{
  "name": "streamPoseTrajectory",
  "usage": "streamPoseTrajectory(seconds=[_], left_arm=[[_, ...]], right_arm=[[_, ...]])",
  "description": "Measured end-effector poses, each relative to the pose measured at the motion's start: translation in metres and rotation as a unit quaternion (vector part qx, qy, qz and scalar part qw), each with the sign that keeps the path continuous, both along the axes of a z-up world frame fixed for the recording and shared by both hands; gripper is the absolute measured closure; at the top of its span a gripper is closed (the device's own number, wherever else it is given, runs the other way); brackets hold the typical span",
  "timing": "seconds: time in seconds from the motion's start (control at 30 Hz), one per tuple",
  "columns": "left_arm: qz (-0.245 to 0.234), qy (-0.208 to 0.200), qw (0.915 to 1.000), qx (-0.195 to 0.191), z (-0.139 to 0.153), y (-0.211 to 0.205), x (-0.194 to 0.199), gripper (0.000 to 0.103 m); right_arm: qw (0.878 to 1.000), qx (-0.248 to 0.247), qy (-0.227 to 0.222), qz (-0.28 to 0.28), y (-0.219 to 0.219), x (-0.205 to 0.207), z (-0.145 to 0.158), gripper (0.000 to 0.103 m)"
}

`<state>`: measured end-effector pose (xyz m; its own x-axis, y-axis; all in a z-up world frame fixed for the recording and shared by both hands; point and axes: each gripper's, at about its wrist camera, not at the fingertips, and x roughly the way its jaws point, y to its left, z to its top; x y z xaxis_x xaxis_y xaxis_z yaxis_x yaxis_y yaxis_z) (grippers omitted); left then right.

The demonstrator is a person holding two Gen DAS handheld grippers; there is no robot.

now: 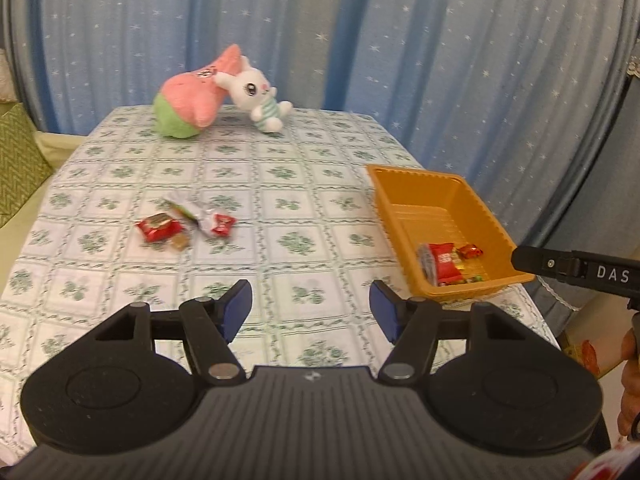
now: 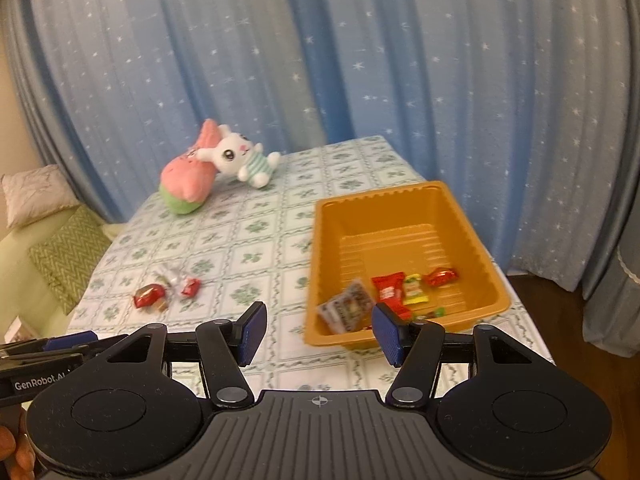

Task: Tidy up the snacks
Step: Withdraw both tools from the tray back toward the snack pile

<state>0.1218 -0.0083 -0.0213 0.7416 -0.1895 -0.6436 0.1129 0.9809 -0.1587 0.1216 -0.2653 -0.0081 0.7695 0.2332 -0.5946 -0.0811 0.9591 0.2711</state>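
Note:
An orange tray [image 1: 384,196] [image 2: 472,232] stands on the table's right side and holds several wrapped snacks [image 1: 444,266] [image 2: 390,290]. A small pile of wrapped snacks, red and silver [image 1: 188,222] [image 2: 168,288], lies on the tablecloth left of the tray. My left gripper [image 1: 311,306] is open and empty above the table's near side, between pile and tray. My right gripper [image 2: 318,330] is open and empty, just in front of the tray's near rim. Its body also shows at the right edge of the left wrist view [image 1: 576,270].
A pink and green plush [image 1: 190,96] [image 2: 188,182] and a white bunny plush [image 1: 256,94] [image 2: 240,158] lie at the far edge of the floral tablecloth [image 1: 280,184] [image 2: 248,248]. A blue starred curtain [image 1: 360,40] hangs behind. A green cushion [image 2: 68,252] lies at left.

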Motion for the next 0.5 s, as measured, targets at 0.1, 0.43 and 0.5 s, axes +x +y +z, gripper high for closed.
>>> streamPoseTrajectory(seconds=[0.1,0.43,0.5], left_arm=[[0.01,0.0,0.9999,-0.002,0.0,0.013,-0.004,0.041],[0.034,0.0,0.9994,-0.005,-0.001,0.041,-0.007,0.041],[0.037,-0.001,0.9993,-0.005,-0.001,0.044,-0.007,0.041]], right_arm=[[1.0,-0.002,-0.001,0.009,0.008,-0.001,0.0,0.045],[1.0,-0.007,0.002,0.027,0.027,-0.001,-0.003,0.045],[1.0,-0.007,0.003,0.028,0.029,0.0,-0.004,0.045]])
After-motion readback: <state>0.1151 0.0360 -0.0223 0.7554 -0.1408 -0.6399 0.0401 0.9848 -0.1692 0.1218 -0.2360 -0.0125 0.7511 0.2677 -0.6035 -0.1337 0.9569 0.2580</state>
